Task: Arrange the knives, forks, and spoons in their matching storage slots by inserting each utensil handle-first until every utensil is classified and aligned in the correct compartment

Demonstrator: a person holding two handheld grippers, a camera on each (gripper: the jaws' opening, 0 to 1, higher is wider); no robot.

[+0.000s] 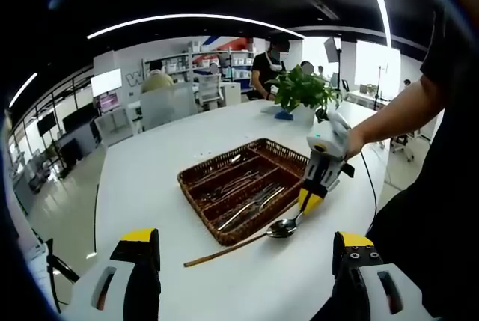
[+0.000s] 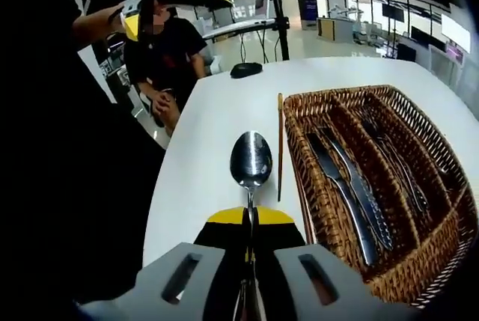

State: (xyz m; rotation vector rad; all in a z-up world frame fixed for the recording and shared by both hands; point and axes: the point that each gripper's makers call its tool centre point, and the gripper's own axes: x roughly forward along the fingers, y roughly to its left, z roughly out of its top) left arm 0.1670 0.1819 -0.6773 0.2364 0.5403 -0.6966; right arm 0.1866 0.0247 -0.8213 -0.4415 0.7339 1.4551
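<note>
White bench (image 1: 187,149) carries the wicker tray (image 2: 314,209), with knives (image 2: 340,186) and forks (image 2: 400,175) already lying in its slots. Just beside its near wall the right tool (image 2: 251,220) is clamped on a spoon (image 2: 251,158), bowl forward. Swing the spoon handle-first over its matching slot, clear the rim, and lower it level; the left tool (image 1: 243,257) hangs with jaws apart, holding nothing.

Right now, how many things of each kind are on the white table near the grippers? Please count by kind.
Wicker tray: 1
Spoon, clamped in the right gripper: 1
Thin wooden stick beside the tray: 1
Potted plant: 1
Total: 4
The cutlery lying inside the tray overlaps too much to count.
</note>
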